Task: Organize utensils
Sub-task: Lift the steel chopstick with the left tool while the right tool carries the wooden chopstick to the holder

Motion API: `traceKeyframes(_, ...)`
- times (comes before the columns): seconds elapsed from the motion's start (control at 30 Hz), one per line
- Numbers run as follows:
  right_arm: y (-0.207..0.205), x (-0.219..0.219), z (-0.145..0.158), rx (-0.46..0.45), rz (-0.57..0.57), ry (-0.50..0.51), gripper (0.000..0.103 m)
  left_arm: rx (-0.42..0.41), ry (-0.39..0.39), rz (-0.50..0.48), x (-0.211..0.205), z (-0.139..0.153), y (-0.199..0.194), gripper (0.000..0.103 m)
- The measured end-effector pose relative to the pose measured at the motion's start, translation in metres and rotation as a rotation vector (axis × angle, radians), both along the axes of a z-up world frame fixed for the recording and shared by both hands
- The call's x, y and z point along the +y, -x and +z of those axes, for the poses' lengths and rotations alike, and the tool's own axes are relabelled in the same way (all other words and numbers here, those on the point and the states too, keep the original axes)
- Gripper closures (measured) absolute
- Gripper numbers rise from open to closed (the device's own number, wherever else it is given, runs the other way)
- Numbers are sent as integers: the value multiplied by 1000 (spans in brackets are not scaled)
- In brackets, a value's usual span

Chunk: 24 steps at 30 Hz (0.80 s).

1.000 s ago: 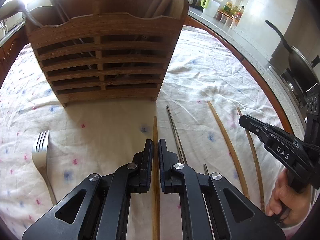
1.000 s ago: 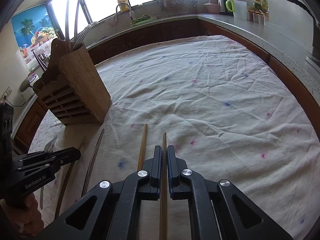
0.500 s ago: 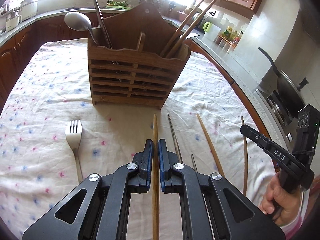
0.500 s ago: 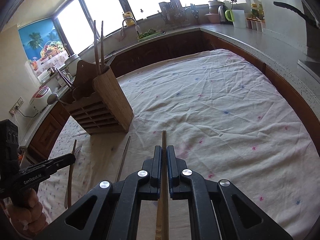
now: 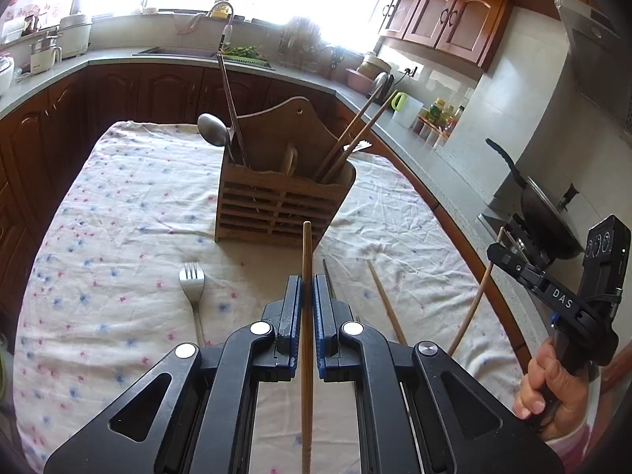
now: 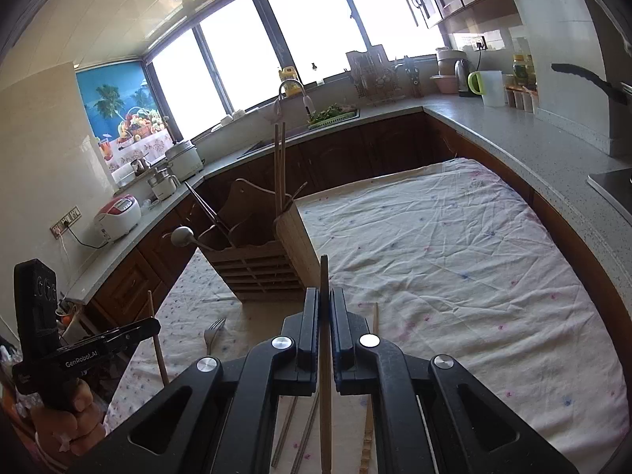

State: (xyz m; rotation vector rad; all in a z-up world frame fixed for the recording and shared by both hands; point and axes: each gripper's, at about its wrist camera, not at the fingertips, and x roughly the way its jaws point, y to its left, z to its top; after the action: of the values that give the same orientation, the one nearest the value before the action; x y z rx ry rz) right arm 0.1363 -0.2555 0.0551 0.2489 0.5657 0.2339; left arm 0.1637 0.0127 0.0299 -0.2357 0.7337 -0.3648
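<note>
My left gripper [image 5: 307,286] is shut on a wooden chopstick [image 5: 306,252] and holds it above the cloth, pointing at the wooden utensil holder [image 5: 282,201]. My right gripper [image 6: 324,300] is shut on another wooden chopstick [image 6: 324,276], raised in front of the holder [image 6: 262,268]; it also shows at the right of the left wrist view [image 5: 509,254]. The holder has a spoon [image 5: 213,130], chopsticks and a spatula in it. On the cloth lie a fork [image 5: 192,278], a wooden chopstick [image 5: 385,302] and metal chopsticks [image 6: 300,430].
The table carries a flowered white cloth [image 5: 118,237]. Kitchen counters [image 6: 525,134] run around it, with a sink, a rice cooker [image 6: 118,213], jars and a kettle. A black pan [image 5: 541,209] sits on the stove at the right.
Both grippers have risen off the cloth, each lifting its chopstick. The holder now looks farther away and lower in both views.
</note>
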Motion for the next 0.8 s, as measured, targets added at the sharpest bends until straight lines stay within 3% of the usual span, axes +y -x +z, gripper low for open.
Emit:
traceKeyframes(0.23, 5, 4, 22, -57, 5, -5, 98, -67, 28, 30, 16, 23, 12, 98)
traceKeyframes(0.8, -6, 19, 33, -86, 33, 4, 98, -117, 47, 67, 30, 39, 8, 98)
